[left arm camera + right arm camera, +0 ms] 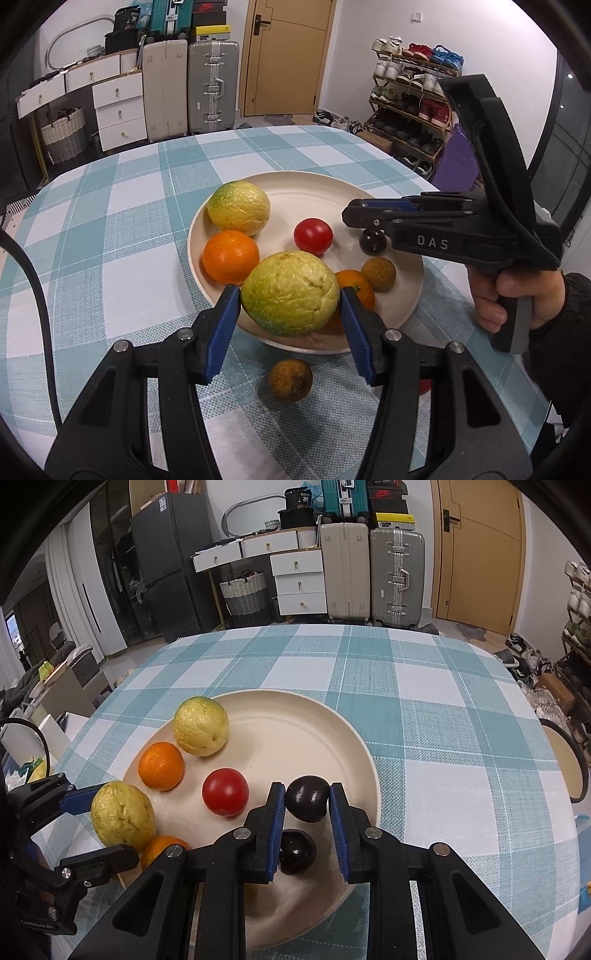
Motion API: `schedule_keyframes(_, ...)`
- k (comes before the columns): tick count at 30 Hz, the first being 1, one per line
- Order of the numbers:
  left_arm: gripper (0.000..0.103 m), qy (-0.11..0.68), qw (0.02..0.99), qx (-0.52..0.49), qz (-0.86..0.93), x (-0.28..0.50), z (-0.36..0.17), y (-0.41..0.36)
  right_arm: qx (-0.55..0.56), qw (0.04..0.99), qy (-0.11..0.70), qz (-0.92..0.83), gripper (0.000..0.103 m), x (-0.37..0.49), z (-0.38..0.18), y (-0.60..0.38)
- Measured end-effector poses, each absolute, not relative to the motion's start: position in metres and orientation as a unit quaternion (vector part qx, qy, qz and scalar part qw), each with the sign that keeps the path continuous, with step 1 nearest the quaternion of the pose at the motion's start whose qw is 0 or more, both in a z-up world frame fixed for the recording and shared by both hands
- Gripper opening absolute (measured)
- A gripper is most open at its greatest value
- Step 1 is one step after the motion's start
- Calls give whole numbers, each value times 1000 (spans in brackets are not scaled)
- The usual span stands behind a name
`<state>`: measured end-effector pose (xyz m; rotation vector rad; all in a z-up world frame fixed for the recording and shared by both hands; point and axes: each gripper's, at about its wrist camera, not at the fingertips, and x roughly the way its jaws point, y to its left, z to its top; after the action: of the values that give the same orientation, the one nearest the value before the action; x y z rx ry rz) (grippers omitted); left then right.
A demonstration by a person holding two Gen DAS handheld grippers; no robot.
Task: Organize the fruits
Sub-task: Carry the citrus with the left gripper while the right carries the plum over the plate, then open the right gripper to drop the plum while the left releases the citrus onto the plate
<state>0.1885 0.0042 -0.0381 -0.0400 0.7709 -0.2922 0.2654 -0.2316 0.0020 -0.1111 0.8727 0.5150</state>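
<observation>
1. Left gripper: blue-padded jaws clamped on a large yellow-green wrinkled citrus fruit, held over the near rim of the round cream plate.
2. Nearest on the teal-and-white checked tablecloth: a small brown rough-skinned round fruit, off the plate, just in front of its near edge.
3. Right gripper: jaws narrow, pads on both sides of a dark purple round plum, above the plate. Can't tell whether it clears the plate surface.
4. Second dark plum lies on the plate just below the held one.
5. On the plate, near side: a small orange tangerine partly behind the held citrus, and a second small brown fruit beside it.
6. Mid plate: red round tomato; orange round orange at left.
7. Far left on the plate: a second yellow-green citrus, touching the orange.
</observation>
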Motion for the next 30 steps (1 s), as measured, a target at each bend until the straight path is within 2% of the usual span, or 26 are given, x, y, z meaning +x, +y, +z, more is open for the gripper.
schedule_keyframes(3, 52, 376, 914, -27, -148, 188, -38, 5, -53, 874, 415, 246, 26, 263, 3, -232)
schedule_keyframes(6, 52, 380, 910, -53, -156, 189, -38, 10, -61, 885, 398, 235, 35, 257, 9, -235)
schedule_keyframes(8, 52, 380, 910, -55, -156, 188, -37, 10, -58, 888, 392, 234, 46, 253, 13, -238)
schedule_keyframes(12, 52, 375, 914, -38, -149, 186, -37, 6, -59, 892, 384, 231, 55, 241, 19, -245)
schedule_keyframes(14, 52, 374, 915, -36, -145, 185, -37, 5, -63, 896, 376, 226, 67, 232, 23, -250)
schedule_keyframes(17, 52, 370, 918, -33, -137, 183, -36, 5, -51, 903, 364, 224, 79, 220, 29, -262)
schedule_keyframes(24, 53, 362, 924, -54, -109, 177, -33, 18, -17, 903, 367, 222, 92, 198, 35, -286)
schedule_keyframes(26, 57, 361, 925, -65, -103, 172, -32, 23, -19, 903, 367, 223, 100, 190, 35, -289)
schedule_keyframes(30, 76, 349, 932, -61, -82, 155, -25, 29, -25, 903, 361, 230, 103, 172, 35, -293)
